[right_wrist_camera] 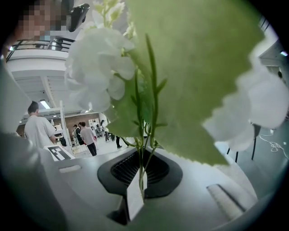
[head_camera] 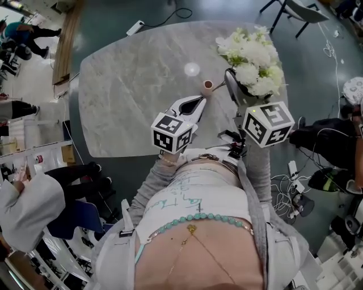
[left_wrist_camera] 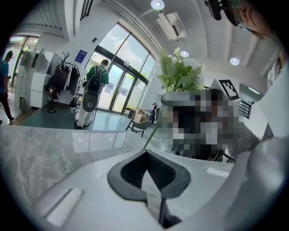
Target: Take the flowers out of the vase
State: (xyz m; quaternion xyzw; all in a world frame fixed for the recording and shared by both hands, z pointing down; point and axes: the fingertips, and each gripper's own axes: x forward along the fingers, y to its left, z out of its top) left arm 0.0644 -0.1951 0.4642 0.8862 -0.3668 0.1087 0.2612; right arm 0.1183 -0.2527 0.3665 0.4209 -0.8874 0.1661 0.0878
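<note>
A bunch of white flowers (head_camera: 249,59) with green leaves hangs over the marble table's (head_camera: 130,96) far right part. My right gripper (head_camera: 230,78) is shut on its thin green stems (right_wrist_camera: 143,135), and the blooms (right_wrist_camera: 97,67) and a big leaf (right_wrist_camera: 198,67) fill the right gripper view above the jaws (right_wrist_camera: 141,178). A small pinkish vase (head_camera: 208,85) stands on the table just left of that gripper. My left gripper (head_camera: 201,101) sits right beside the vase with its jaws together and nothing seen between them (left_wrist_camera: 151,169). The stems' lower ends are hidden.
The left gripper view shows the flowers (left_wrist_camera: 178,72) and the right gripper's marker cube (left_wrist_camera: 229,89) ahead. A chair (head_camera: 295,11) and floor cables (head_camera: 332,51) lie beyond the table's right end. A power strip (head_camera: 135,27) lies at the far edge. People stand at the left.
</note>
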